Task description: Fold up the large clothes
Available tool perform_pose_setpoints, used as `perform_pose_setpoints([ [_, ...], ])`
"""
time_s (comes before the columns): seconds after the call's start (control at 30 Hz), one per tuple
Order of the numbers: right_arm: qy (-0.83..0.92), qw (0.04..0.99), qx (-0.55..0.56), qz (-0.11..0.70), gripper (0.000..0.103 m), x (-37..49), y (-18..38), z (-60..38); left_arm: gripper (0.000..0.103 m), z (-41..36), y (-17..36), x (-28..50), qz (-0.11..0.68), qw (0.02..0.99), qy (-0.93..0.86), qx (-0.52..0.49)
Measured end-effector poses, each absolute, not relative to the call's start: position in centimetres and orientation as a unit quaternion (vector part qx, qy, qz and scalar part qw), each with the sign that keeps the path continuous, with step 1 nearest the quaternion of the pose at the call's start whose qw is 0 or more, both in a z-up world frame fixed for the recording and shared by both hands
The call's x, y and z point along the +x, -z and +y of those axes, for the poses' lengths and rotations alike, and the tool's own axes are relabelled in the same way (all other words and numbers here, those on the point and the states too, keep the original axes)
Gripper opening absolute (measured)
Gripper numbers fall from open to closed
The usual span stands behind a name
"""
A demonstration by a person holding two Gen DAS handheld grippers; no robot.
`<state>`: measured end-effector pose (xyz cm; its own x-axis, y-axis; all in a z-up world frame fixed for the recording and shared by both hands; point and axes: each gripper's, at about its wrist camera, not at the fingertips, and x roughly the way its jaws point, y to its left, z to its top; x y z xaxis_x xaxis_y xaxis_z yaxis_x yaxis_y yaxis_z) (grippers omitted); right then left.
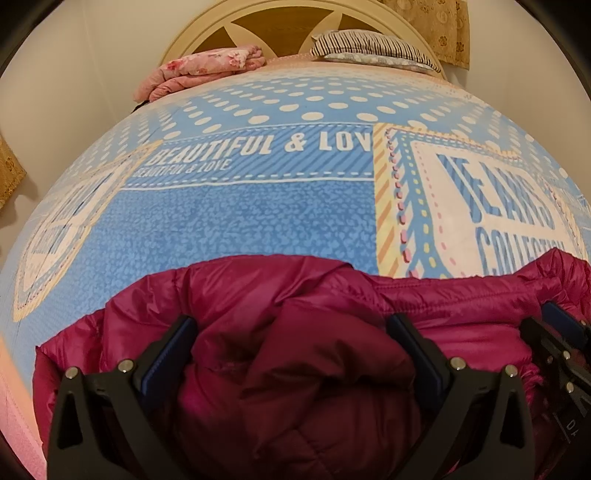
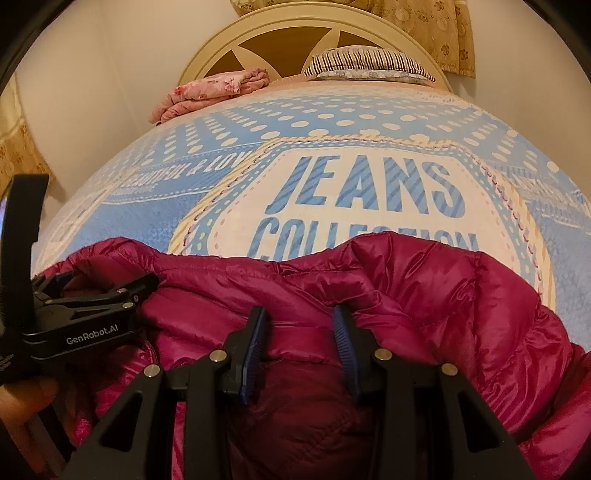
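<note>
A magenta puffer jacket (image 1: 258, 288) lies bunched on the near part of the bed. In the left wrist view my left gripper (image 1: 293, 328) stands wide, and a thick fold of the jacket fills the gap and presses both pads. My right gripper (image 2: 299, 332) is shut on a narrower band of the jacket (image 2: 443, 288), near its upper edge. The two grippers sit side by side. The left gripper (image 2: 92, 291) shows at the left of the right wrist view. The right gripper (image 1: 561, 332) shows at the right edge of the left wrist view.
The bed carries a blue printed bedspread (image 1: 240, 214) with white dots and lettering. A folded pink blanket (image 1: 207, 70) and a striped pillow (image 1: 373, 48) lie by the cream headboard (image 2: 280, 33). A hand (image 2: 22, 406) holds the left gripper. Walls and curtains flank the bed.
</note>
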<state>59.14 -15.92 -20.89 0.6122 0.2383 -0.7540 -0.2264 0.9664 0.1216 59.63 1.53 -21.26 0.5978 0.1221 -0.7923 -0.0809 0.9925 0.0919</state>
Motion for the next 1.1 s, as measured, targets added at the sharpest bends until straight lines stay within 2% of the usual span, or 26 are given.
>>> perform_pose_setpoints([
  [0.7,-0.125,0.898,0.0,0.421,0.04,59.2,21.0,-15.7,0.103,1.5,21.4,59.7,0.445,0.893,-0.056,0.023],
  [0.87,-0.128,0.891,-0.028,0.434,0.04,59.5,20.6,-15.0,0.103,2.4,19.6,60.0,0.484,0.875,-0.021,-0.005],
  [0.93,-0.147,0.882,-0.043,0.446,0.044,59.1,19.1,-15.4,0.103,3.6,16.3,57.9,0.452,0.891,0.004,-0.042],
  [0.97,-0.152,0.887,-0.012,0.436,0.053,58.4,18.0,-16.4,0.103,4.1,15.2,56.9,0.441,0.896,0.014,-0.052],
  [1.0,-0.162,0.89,0.018,0.425,0.068,57.3,16.9,-17.5,0.103,4.7,13.8,55.5,0.43,0.901,0.024,-0.062],
  [1.03,-0.165,0.893,0.036,0.418,0.074,56.0,15.9,-18.5,0.103,5.3,12.6,53.7,0.417,0.906,0.032,-0.071],
  [1.1,-0.161,0.894,0.047,0.415,0.077,53.3,14.6,-20.1,0.103,6.2,11.2,50.2,0.405,0.91,0.048,-0.071],
])
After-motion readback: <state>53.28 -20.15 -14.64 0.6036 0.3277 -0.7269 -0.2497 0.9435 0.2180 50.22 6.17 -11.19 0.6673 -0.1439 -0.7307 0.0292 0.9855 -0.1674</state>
